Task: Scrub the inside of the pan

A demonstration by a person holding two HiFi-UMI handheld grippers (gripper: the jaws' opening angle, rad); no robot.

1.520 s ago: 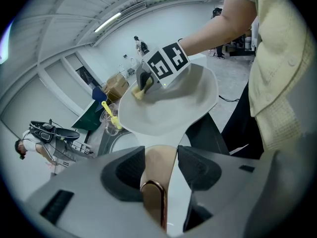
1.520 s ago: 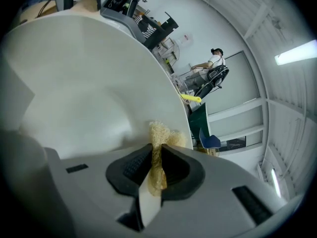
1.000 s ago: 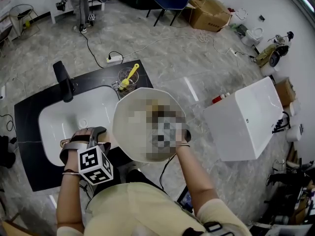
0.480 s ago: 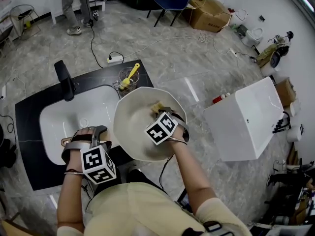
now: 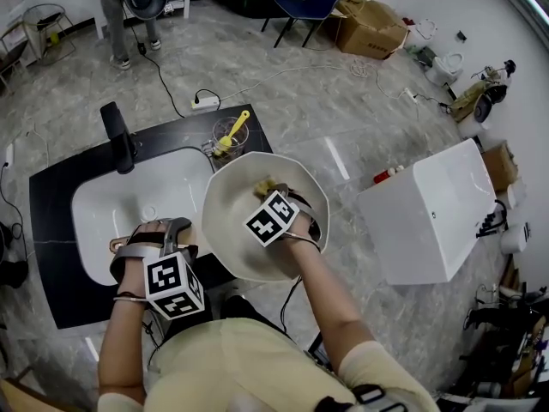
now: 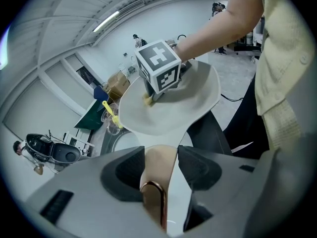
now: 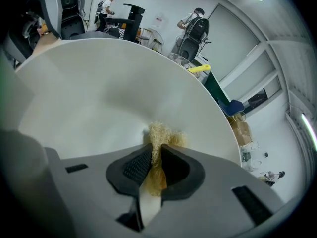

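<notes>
A cream-white pan [image 5: 230, 230] is held tilted over the sink's right edge. My left gripper [image 5: 165, 234] is shut on its pale handle [image 6: 159, 163], whose copper hanging loop [image 6: 153, 202] shows between the jaws in the left gripper view. My right gripper [image 5: 273, 194] reaches down into the pan, its marker cube [image 5: 272, 218] uppermost. It is shut on a yellow fibrous scrubber [image 7: 161, 135], whose tuft presses against the pan's inner wall [image 7: 94, 98]. From the left gripper view the scrubber [image 6: 147, 99] shows under the cube.
A white sink basin [image 5: 120, 209] with a black faucet [image 5: 117, 136] sits in a black counter [image 5: 47, 230]. A glass cup with a yellow brush [image 5: 227, 134] stands behind the pan. A white box [image 5: 429, 209] is at the right. A person [image 5: 111, 7] stands far back.
My right gripper has sunk a little and rolled inside the pan with the scrubber. The left gripper and handle stay put. The person at the back has stepped left.
</notes>
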